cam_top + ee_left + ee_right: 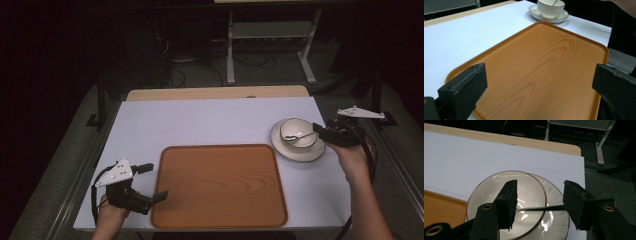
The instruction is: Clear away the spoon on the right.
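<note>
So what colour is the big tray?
The tray is orange-brown with a wood-grain pattern, clearest in the left gripper view.

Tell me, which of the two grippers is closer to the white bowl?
The right gripper: it hovers at the bowl, jaws apart around the spoon handle. The left gripper sits across the table by the tray.

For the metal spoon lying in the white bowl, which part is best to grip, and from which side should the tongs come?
Grip the thin handle of the metal spoon where it sticks out over the rim of the white bowl, coming from the right side of the table. The spoon's head lies down inside the bowl, hard to reach, while the handle points toward the open right tongs, whose jaws already stand either side of it.
</note>
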